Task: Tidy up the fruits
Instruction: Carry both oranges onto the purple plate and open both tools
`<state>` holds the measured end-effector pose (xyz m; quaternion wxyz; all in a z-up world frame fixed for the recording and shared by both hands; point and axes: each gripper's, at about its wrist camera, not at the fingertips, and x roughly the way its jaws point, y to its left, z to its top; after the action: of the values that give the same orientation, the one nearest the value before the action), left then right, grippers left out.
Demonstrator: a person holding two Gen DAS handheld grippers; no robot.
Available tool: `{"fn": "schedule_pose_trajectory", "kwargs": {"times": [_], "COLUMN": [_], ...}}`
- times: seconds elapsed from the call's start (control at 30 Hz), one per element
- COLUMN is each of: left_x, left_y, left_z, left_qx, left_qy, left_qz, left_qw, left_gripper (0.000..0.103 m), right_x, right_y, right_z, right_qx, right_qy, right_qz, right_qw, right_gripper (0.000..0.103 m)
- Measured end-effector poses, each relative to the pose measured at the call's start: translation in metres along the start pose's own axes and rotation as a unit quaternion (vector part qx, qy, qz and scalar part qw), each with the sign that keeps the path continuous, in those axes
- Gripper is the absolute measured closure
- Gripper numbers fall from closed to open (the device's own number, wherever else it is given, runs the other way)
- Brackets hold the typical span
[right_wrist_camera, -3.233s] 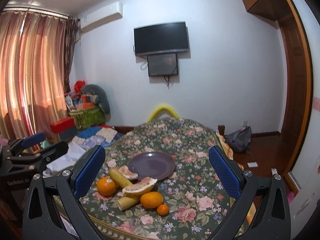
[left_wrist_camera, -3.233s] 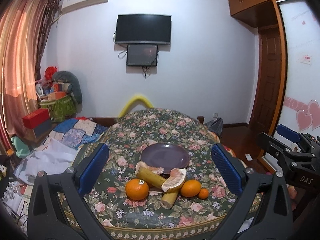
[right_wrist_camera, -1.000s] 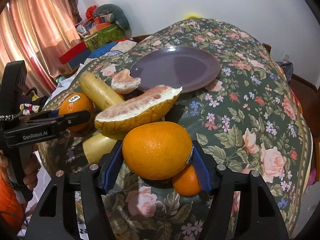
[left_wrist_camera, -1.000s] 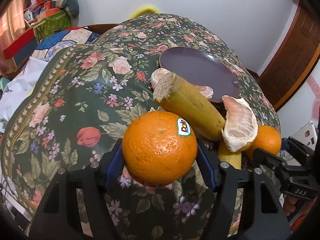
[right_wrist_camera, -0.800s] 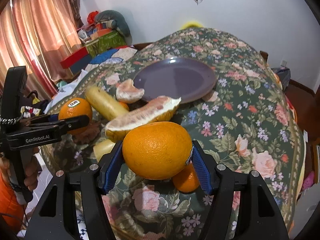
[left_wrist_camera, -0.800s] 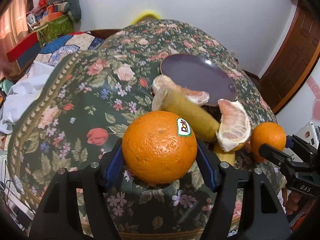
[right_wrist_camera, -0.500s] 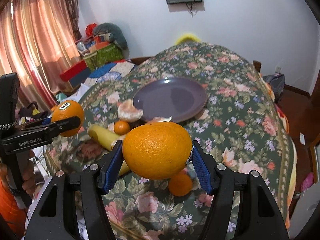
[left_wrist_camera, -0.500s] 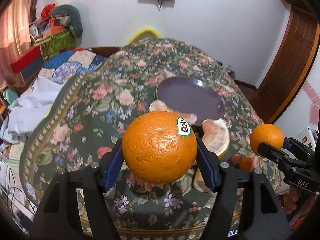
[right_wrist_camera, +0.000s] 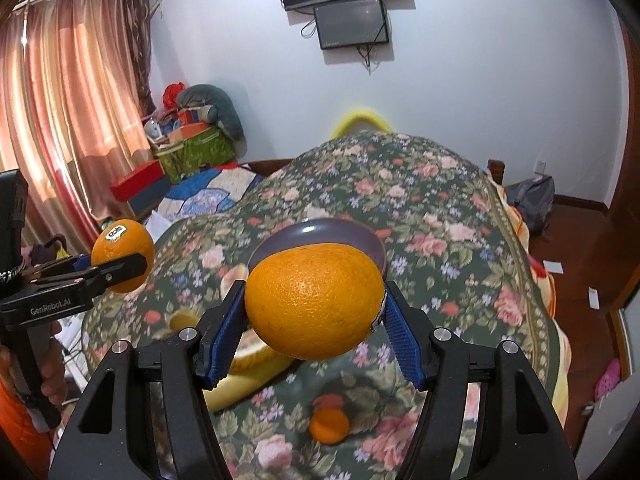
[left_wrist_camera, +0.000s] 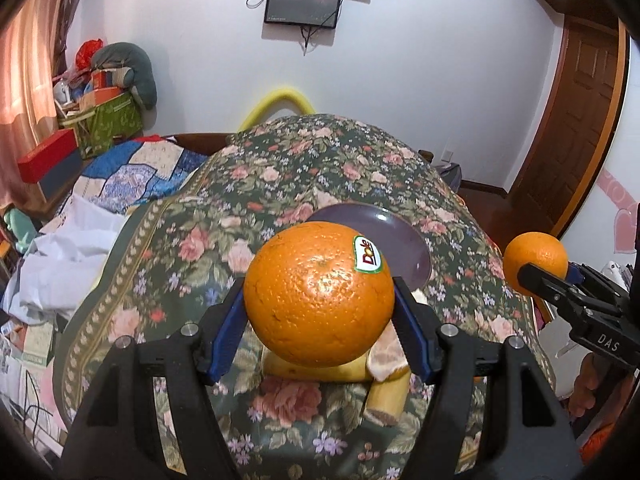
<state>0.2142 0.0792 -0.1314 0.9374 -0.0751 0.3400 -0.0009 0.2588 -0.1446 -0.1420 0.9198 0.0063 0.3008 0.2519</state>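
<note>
My left gripper (left_wrist_camera: 319, 320) is shut on a large orange with a Dole sticker (left_wrist_camera: 316, 296), held above the table; it also shows in the right wrist view (right_wrist_camera: 122, 255). My right gripper (right_wrist_camera: 314, 324) is shut on a second orange (right_wrist_camera: 314, 306), also seen in the left wrist view (left_wrist_camera: 535, 261). Both are raised in front of a purple plate (left_wrist_camera: 404, 242) (right_wrist_camera: 320, 234), which is partly hidden. Below lie banana pieces (left_wrist_camera: 386, 398) (right_wrist_camera: 240, 388), pomelo segments (left_wrist_camera: 388, 358) and a small tangerine (right_wrist_camera: 329, 425).
The round table (left_wrist_camera: 280, 172) carries a floral cloth. A cluttered bed and boxes (left_wrist_camera: 100, 128) lie to the left, a wooden door (left_wrist_camera: 572, 128) to the right, screens on the far wall (left_wrist_camera: 304, 0).
Both grippers closed on an orange each and lifted them up and back from the table. The remaining fruit now sits lower in both views.
</note>
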Motion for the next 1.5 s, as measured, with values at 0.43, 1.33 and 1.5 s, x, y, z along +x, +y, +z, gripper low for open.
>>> {"fn": "schedule_pose_trajectory", "kwargs": {"times": [0.43, 1.33, 1.5], "left_x": [0.043, 0.178, 0.197], "left_y": [-0.004, -0.006, -0.004], "left_z": [0.029, 0.05, 0.052], "left_qx": [0.008, 0.025, 0.021], "left_qy": [0.0, 0.085, 0.106], "left_qz": [-0.006, -0.007, -0.01], "left_qw": [0.9999, 0.9961, 0.9941], "left_gripper": [0.035, 0.035, 0.035], "right_x": [0.031, 0.144, 0.166], "right_y": [-0.021, -0.049, -0.051], "right_z": [0.029, 0.04, 0.038], "right_qx": [0.006, -0.003, -0.008], "right_qy": [-0.023, 0.05, 0.072], "right_qz": [-0.007, -0.014, -0.013], "right_qw": [1.0, 0.999, 0.997], "right_gripper": [0.04, 0.04, 0.04]}}
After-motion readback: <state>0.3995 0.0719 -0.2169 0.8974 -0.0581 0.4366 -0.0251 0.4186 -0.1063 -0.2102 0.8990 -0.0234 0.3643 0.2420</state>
